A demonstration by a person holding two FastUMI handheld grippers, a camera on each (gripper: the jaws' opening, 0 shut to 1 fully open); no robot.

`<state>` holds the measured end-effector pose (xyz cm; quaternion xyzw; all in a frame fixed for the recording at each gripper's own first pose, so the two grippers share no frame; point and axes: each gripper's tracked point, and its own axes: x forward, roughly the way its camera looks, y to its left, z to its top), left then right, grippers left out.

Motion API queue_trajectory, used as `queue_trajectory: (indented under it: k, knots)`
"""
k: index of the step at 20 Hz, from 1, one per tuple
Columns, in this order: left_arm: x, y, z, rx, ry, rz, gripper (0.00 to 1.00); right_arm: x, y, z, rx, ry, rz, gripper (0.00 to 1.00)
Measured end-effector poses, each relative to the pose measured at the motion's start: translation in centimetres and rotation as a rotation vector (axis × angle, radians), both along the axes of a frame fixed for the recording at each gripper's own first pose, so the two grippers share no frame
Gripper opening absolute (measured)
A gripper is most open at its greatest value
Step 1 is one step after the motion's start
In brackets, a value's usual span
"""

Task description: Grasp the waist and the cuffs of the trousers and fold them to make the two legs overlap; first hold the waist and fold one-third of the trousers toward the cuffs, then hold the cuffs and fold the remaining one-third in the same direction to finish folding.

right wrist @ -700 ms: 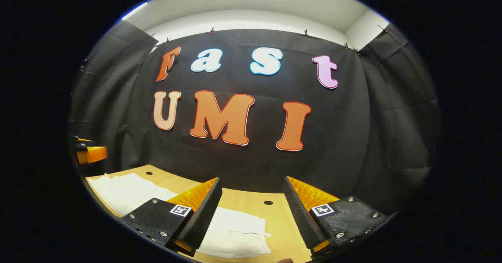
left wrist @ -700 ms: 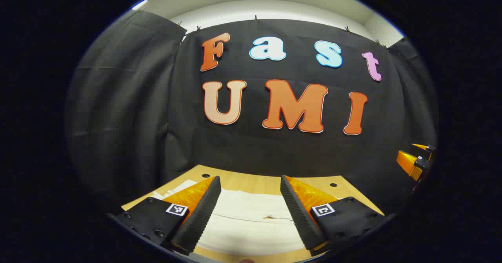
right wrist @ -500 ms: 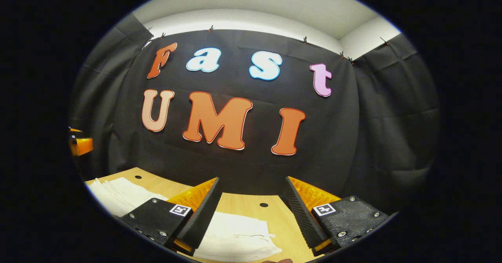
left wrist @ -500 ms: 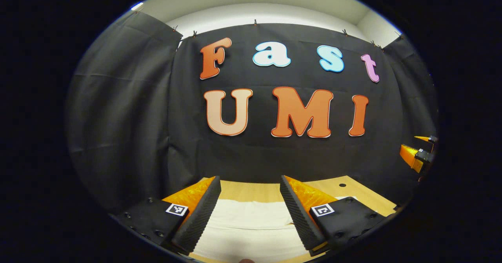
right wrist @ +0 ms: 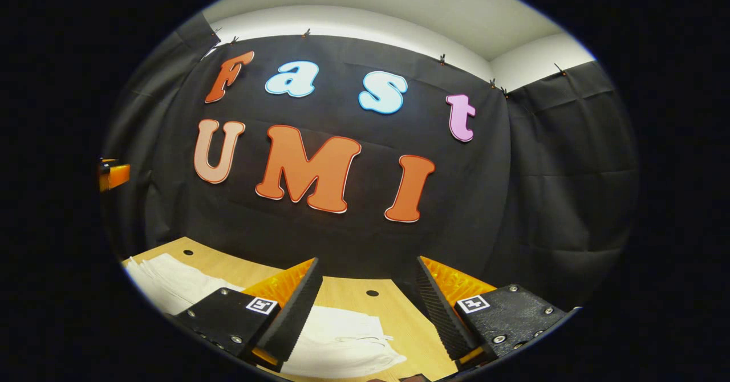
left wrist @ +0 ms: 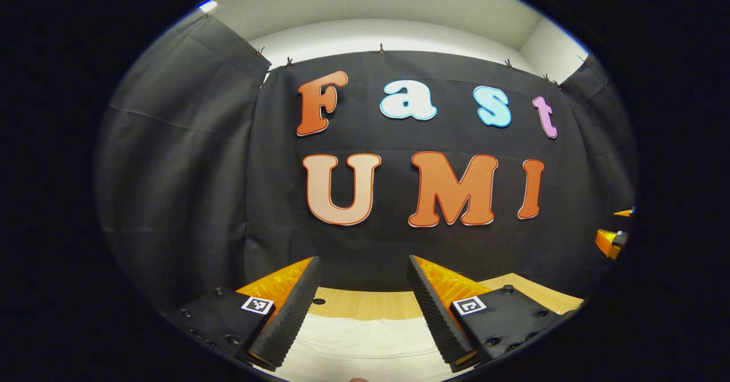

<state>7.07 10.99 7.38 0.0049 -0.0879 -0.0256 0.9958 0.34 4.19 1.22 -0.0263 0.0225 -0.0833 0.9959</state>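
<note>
Where wood table shows, soft white trousers rumpled.

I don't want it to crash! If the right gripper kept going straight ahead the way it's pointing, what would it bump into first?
Probably the black cloth wall. The right gripper, open and empty, points above the white trousers and wooden table; depth is unclear.

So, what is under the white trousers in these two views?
The white trousers lie on a light wooden table with small dark holes. Bare wood shows beside and beyond the cloth in both views. What lies directly beneath the fabric is covered and cannot be seen.
</note>
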Motion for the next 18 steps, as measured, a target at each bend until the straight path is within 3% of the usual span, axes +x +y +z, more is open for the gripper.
queue_trajectory:
  k: [5,9,18]
  knots:
    - [1.8,1.1,-4.9,-0.047,0.125,0.072,0.95,1.9,-2.4,-3.8,0.058,0.093,0.015,0.99]
    - [1.5,2.5,-8.6,-0.058,0.232,0.139,0.98,2.8,-4.6,-8.1,0.109,0.219,0.032,0.99]
    - [-1.5,8.4,-17.5,-0.152,0.527,0.338,0.99,2.3,-3.4,-20.9,0.327,0.647,0.148,0.99]
